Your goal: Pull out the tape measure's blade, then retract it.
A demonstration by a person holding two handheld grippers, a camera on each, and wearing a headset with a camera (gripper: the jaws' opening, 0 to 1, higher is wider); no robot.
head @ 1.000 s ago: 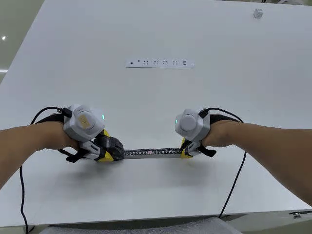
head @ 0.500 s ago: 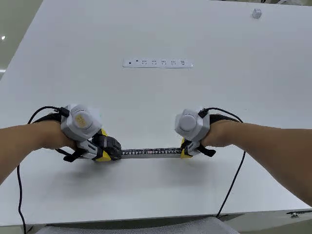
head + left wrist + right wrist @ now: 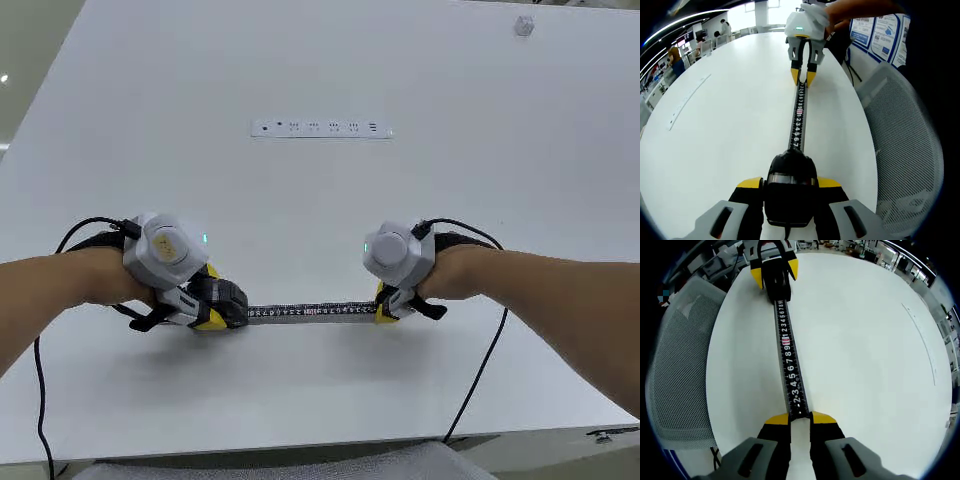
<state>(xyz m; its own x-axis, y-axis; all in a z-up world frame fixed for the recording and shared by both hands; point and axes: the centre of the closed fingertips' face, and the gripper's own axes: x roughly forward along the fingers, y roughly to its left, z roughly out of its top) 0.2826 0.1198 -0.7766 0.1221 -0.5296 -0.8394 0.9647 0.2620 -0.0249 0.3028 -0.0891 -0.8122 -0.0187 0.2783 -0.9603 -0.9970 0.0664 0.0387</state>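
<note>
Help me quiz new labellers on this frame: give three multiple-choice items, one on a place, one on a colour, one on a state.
1. Where is the tape measure's case?
A. Between the jaws of the left gripper
B. Between the jaws of the right gripper
C. Lying loose, unheld

2. What colour are the grippers' fingertips?
A. Red
B. Yellow
C. Blue

3. How is the blade?
A. Fully wound in
B. Snapped in two
C. Pulled out, stretched between the two grippers

Key:
1. A: the left gripper view shows the case clamped between that gripper's own jaws.
2. B: both gripper views show yellow tips.
3. C: the numbered blade runs from the case to the right gripper, which pinches its end.
</note>
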